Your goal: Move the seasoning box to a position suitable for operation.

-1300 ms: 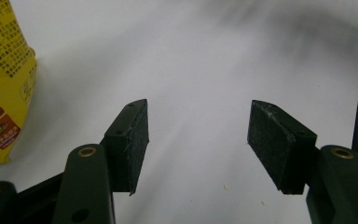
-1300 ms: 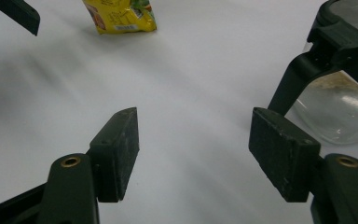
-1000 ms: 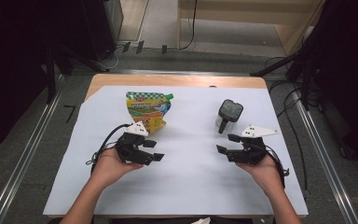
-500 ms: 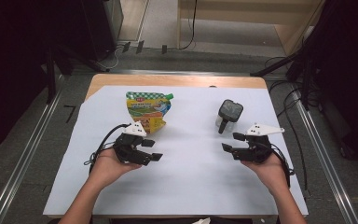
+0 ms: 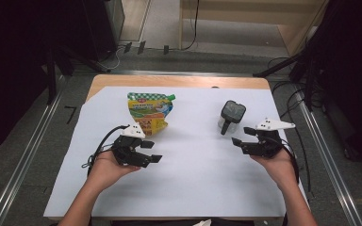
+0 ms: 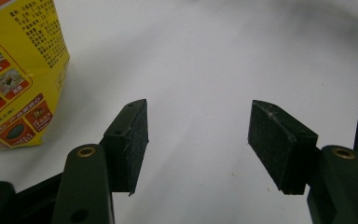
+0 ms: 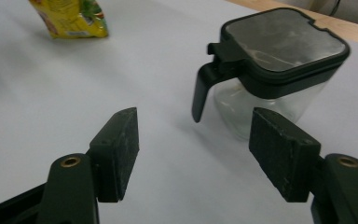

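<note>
White tabletop (image 5: 193,174), glass jar (image 7: 279,74) just beyond right gripper (image 7: 193,154), apparently untouched, jaws apart, empty.

The right gripper (image 7: 193,154) held its two black jaws wide apart with nothing between them, low over a white sheet (image 7: 51,88). Just beyond the right-hand jaw stood a clear glass jar (image 7: 265,105) with a black lid and a black handle hanging down its left side. A yellow pouch (image 7: 72,17) lay well apart, far upper left.
</note>
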Demonstrator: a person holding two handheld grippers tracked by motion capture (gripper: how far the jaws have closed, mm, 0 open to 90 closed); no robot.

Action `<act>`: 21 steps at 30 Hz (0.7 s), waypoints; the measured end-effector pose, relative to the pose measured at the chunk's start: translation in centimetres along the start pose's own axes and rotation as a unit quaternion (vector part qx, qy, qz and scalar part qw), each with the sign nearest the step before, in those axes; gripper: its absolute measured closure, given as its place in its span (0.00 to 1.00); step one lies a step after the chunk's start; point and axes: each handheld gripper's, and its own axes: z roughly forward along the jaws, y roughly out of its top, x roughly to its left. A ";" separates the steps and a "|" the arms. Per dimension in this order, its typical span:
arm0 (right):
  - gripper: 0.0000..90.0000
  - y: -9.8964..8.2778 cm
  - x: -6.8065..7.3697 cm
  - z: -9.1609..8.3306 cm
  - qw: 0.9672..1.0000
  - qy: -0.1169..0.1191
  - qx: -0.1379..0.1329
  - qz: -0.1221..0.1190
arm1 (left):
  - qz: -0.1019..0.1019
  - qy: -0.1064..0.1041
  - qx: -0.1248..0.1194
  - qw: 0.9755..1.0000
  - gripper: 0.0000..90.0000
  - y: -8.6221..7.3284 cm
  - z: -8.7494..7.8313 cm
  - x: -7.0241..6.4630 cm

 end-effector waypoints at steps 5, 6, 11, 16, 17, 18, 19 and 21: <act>0.38 0.4 -1.4 0.5 1.000 -0.009 -0.007 0.013 | 0.003 0.003 0.002 1.000 0.43 -0.2 0.0 -0.3; 0.38 0.4 -1.4 0.5 1.000 -0.009 -0.007 0.013 | 0.004 0.004 0.002 1.000 0.43 -0.2 0.0 -0.3; 0.38 0.7 -2.4 1.2 1.000 -0.016 0.001 0.013 | 0.006 0.000 0.001 1.000 0.43 -0.3 0.0 -0.5; 0.34 1.2 -3.5 1.9 1.000 -0.017 0.010 0.016 | 0.002 0.004 -0.001 1.000 0.43 -0.4 -0.1 -0.4; 0.32 1.3 -3.7 2.1 1.000 -0.015 0.014 0.017 | 0.003 0.005 0.001 1.000 0.43 -0.5 -0.2 -0.4; 0.31 1.3 -3.9 2.2 1.000 -0.015 0.016 0.015 | 0.002 0.005 0.000 1.000 0.43 -0.5 -0.2 -0.4; 0.29 1.4 -4.0 2.3 1.000 -0.017 0.018 0.012 | 0.001 0.005 0.000 1.000 0.43 -0.5 -0.2 -0.3; 0.27 1.4 -4.4 2.5 1.000 -0.022 0.020 0.009 | 0.001 0.006 -0.002 1.000 0.43 -0.6 -0.3 -0.3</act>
